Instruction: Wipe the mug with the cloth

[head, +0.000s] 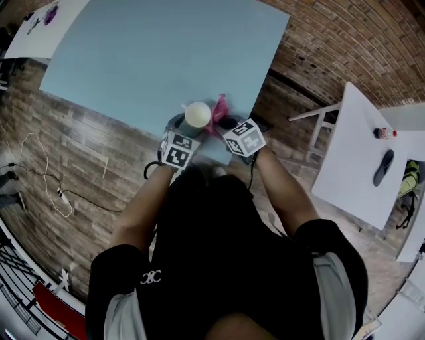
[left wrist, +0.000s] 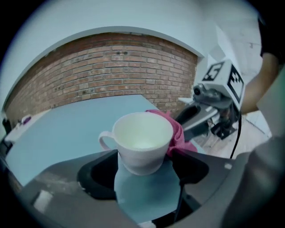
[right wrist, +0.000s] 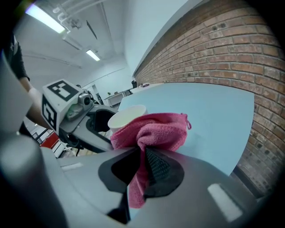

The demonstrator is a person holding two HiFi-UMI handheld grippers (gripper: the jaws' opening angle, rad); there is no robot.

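Observation:
The white mug [head: 198, 114] [left wrist: 142, 140] sits between the jaws of my left gripper [head: 182, 123] [left wrist: 143, 167], which are shut on its lower body, handle to the left. It is over the near edge of the light blue table [head: 153, 53]. My right gripper [head: 222, 125] [right wrist: 141, 156] is shut on the pink cloth [head: 218, 109] [right wrist: 153, 129]. The bunched cloth [left wrist: 178, 133] presses against the mug's right side. In the right gripper view only the mug's rim [right wrist: 126, 116] shows behind the cloth.
A white table [head: 352, 166] at the right carries a small bottle [head: 384, 133] and a dark object [head: 383, 167]. Another white table [head: 46, 20] is at the far left. A cable [head: 46, 179] lies on the brick-patterned floor.

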